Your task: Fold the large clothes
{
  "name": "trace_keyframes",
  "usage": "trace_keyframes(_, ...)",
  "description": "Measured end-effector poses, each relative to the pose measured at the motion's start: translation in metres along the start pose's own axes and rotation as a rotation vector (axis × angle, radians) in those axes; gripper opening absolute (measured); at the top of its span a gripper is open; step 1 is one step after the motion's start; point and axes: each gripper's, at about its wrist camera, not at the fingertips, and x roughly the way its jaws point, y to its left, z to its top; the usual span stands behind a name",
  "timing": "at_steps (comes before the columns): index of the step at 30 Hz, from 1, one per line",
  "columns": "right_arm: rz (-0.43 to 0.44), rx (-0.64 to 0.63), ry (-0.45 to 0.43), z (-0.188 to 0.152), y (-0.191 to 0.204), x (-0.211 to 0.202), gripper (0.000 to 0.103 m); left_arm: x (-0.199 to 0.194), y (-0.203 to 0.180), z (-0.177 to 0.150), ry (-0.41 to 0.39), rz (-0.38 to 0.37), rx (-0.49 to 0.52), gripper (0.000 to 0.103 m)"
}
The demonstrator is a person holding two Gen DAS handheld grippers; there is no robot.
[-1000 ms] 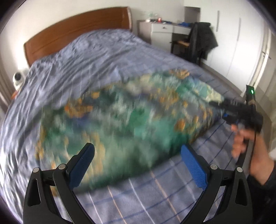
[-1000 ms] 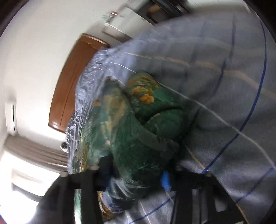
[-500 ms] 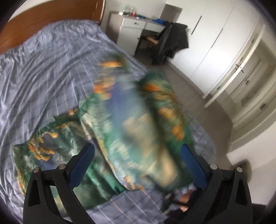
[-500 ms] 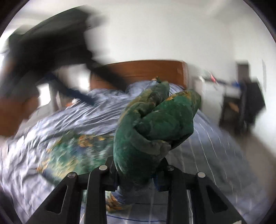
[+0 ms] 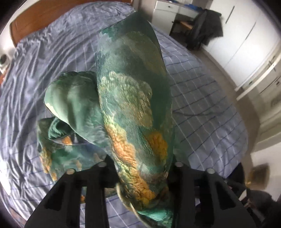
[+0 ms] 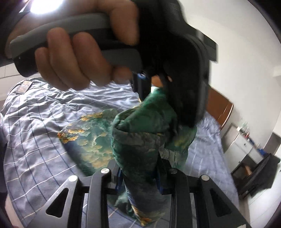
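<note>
Garment (image 5: 133, 108), a large green cloth printed with orange and pale patches, is hanging bunched above the bed (image 5: 202, 98), part of it still trailing on the striped blue bedcover. Left tongs (image 5: 140, 177) are gripping a thick wad of it: their jaws have just been closing from wide, and the fabric is filling the narrow gap between them and billowing up and away from the camera toward the headboard (image 5: 17, 28). Right tongs (image 6: 140, 177) are likewise clamping a rolled handful, held narrow, with the cloth rising from them to the other tool; a person's hand (image 6: 73, 57) on that tool's grey handle is looming just above the bed in the right wrist view. Both grips are sitting close together on the same bunch, so the garment's long axis is running from the tongs down to the bed rather than spreading between them; neither hand is clearly nearer to a free corner, judging from these views. Spreading it flat would seem to call for drawing the two grips apart over the bed. Beyond the bed's far side, a white desk (image 5: 168, 10), a chair draped with a dark jacket (image 5: 203, 29) and white wardrobe doors (image 5: 245, 35) are standing well clear, and nothing on the bed is blocking the way
</note>
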Motion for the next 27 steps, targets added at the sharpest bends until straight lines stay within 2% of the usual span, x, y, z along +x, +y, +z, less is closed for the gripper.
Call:
trace_keyframes(2, 0.040, 0.032, 0.008, 0.000, -0.007, -0.005, 0.049, -0.003, 0.014, -0.002, -0.021, 0.008, 0.005, 0.033)
trace_keyframes(4, 0.151, 0.145, 0.016, 0.002, -0.025, -0.016, 0.065, -0.008, 0.039, -0.007, -0.045, 0.020, -0.017, 0.033)
trace_keyframes(6, 0.213, 0.254, 0.015, -0.001, -0.046, -0.025, 0.065, -0.009, 0.074, -0.014, -0.057, 0.003, -0.083, 0.033)
trace_keyframes(9, 0.222, 0.345, 0.063, -0.006, -0.069, -0.015, 0.065, -0.002, 0.120, -0.031, -0.063, 0.013, -0.168, 0.033)
trace_keyframes(11, 0.192, 0.375, 0.094, -0.008, -0.081, -0.002, 0.057, 0.005, 0.141, -0.045, -0.058, 0.033, -0.216, 0.033)
trace_keyframes(12, 0.196, 0.384, 0.102, -0.008, -0.083, 0.003, 0.054, 0.008, 0.149, -0.050, -0.055, 0.036, -0.234, 0.033)
trace_keyframes(14, 0.217, 0.402, 0.136, -0.005, -0.084, 0.020, 0.039, 0.018, 0.166, -0.060, -0.051, 0.029, -0.278, 0.033)
trace_keyframes(16, 0.239, 0.407, 0.154, 0.000, -0.079, 0.035, 0.034, 0.021, 0.182, -0.067, -0.059, 0.007, -0.301, 0.034)
trace_keyframes(21, 0.305, 0.412, 0.202, 0.002, -0.052, 0.076, 0.031, 0.037, 0.196, -0.082, -0.081, -0.024, -0.336, 0.037)
trace_keyframes(24, 0.335, 0.426, 0.279, -0.010, -0.038, 0.108, 0.031, 0.050, 0.207, -0.093, -0.067, -0.016, -0.351, 0.043)
trace_keyframes(27, 0.345, 0.464, 0.370, -0.032, -0.028, 0.131, 0.030, 0.069, 0.219, -0.108, -0.066, -0.053, -0.390, 0.047)
